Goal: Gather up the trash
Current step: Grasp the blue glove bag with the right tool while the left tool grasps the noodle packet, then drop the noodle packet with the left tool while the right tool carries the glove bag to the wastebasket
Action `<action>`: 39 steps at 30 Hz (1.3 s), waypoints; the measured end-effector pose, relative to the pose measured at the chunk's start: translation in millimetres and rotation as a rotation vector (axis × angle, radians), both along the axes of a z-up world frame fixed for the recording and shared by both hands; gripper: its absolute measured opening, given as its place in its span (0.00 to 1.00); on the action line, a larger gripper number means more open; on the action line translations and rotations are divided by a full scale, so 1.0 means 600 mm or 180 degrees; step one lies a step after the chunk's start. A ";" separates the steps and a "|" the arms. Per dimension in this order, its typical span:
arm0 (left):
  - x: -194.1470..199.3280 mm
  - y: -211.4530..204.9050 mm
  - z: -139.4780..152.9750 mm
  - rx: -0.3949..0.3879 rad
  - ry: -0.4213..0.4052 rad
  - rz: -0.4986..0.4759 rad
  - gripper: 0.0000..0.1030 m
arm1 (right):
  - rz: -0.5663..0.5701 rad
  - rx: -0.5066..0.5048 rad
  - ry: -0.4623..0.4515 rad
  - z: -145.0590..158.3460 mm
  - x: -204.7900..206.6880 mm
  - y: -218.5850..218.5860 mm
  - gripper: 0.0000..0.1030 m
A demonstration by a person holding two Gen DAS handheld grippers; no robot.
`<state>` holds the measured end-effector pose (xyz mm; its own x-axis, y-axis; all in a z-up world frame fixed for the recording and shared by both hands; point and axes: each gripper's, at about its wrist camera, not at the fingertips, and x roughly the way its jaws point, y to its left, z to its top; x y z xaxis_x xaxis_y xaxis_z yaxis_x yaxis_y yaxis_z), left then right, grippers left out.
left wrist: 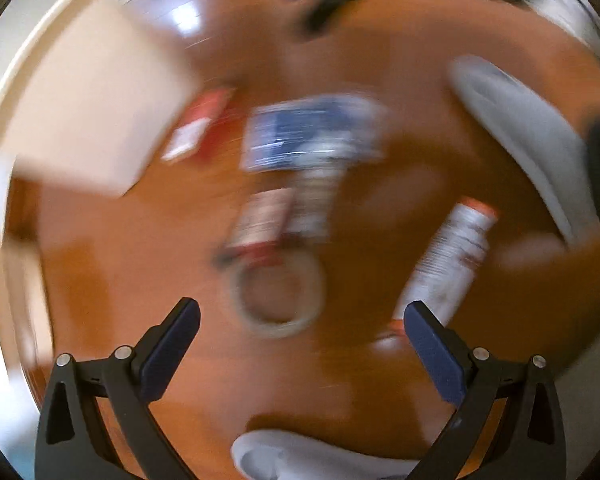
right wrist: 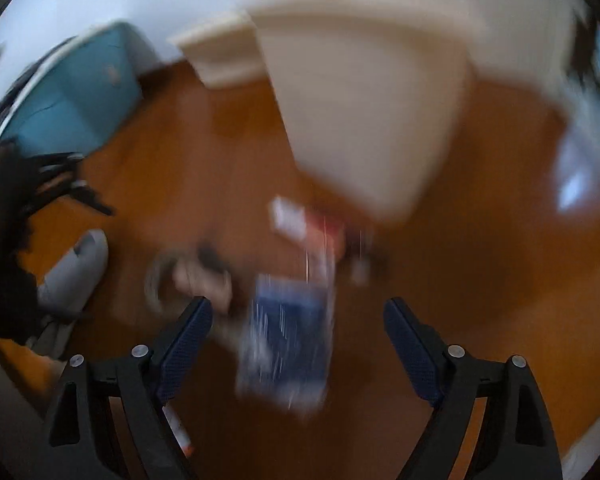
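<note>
Both views are heavily blurred. Trash lies on a wooden floor: a blue-and-white packet (left wrist: 312, 136), a red-and-white packet (left wrist: 204, 128), a pale can-like item (left wrist: 268, 220), a tape ring (left wrist: 276, 300) and a white bottle with an orange cap (left wrist: 448, 256). My left gripper (left wrist: 302, 306) is open above the ring, holding nothing. My right gripper (right wrist: 299, 304) is open too. The blue packet (right wrist: 288, 352) shows in the gap between its fingers, and neither pad touches it. The red-and-white packet (right wrist: 300, 220) and the ring (right wrist: 160, 280) lie beyond.
A cream bin (right wrist: 364, 120) stands just behind the trash and also shows as the cream bin (left wrist: 92, 120). Grey slippers (left wrist: 520, 128) (right wrist: 72, 272) are on the floor beside the pile. A teal box (right wrist: 72, 96) sits at the far left by the wall.
</note>
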<state>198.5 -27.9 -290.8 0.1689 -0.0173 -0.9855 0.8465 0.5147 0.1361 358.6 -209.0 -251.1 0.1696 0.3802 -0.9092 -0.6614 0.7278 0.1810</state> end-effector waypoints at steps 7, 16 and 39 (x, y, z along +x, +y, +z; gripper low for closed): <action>-0.129 -0.118 -0.104 0.0236 0.0017 -0.1163 1.00 | -0.0590 0.0041 0.0411 -0.076 -0.030 -0.059 0.86; -0.116 -0.116 -0.169 0.0348 0.0482 -0.1038 0.97 | -0.0792 0.0038 0.0404 -0.088 -0.032 -0.095 0.86; -0.062 -0.128 -0.081 -0.0147 0.0452 -0.0368 0.05 | -0.0239 -0.0350 0.0407 -0.214 0.006 0.071 0.62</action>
